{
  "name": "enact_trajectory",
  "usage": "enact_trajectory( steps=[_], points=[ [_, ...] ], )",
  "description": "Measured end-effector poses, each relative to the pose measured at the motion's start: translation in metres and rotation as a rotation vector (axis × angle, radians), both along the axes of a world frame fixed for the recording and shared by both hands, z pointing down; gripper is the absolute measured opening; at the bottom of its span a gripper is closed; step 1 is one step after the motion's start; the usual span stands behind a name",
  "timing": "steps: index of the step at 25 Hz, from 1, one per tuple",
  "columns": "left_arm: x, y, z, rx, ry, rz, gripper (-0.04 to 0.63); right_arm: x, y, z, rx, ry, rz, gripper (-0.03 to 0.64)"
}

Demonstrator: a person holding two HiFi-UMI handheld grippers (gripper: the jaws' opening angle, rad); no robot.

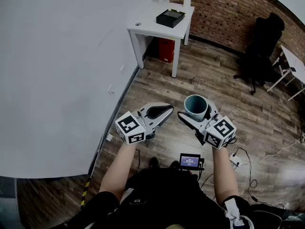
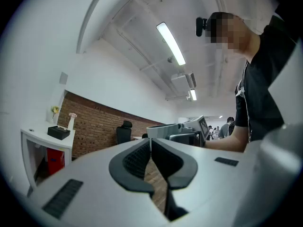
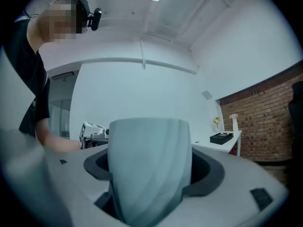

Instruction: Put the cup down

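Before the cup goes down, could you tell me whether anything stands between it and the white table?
Nothing visible does: only floor lies between the cup, held in the right claw, and the table. A black box sits on its top.
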State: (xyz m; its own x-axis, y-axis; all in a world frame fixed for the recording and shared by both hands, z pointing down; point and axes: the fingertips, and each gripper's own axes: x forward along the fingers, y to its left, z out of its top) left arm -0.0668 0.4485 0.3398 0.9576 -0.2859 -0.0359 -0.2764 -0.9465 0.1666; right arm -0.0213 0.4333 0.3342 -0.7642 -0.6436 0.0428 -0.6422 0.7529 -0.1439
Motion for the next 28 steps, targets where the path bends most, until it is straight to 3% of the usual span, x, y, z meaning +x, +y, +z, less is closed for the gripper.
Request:
enact_trajectory(
  steps=[12, 28],
  points=[
    [0.0, -0.001, 0.001, 0.002, -0.004, 0.0, 0.008, 0.0, 0.0, 0.002, -0.004, -0.01, 0.0, 0.402],
    [0.034, 0.005, 0.008, 0.006, -0.028, -0.022, 0.008, 0.035, 0.008, 0.011, -0.012, -0.023, -0.021, 0.402]
  ],
)
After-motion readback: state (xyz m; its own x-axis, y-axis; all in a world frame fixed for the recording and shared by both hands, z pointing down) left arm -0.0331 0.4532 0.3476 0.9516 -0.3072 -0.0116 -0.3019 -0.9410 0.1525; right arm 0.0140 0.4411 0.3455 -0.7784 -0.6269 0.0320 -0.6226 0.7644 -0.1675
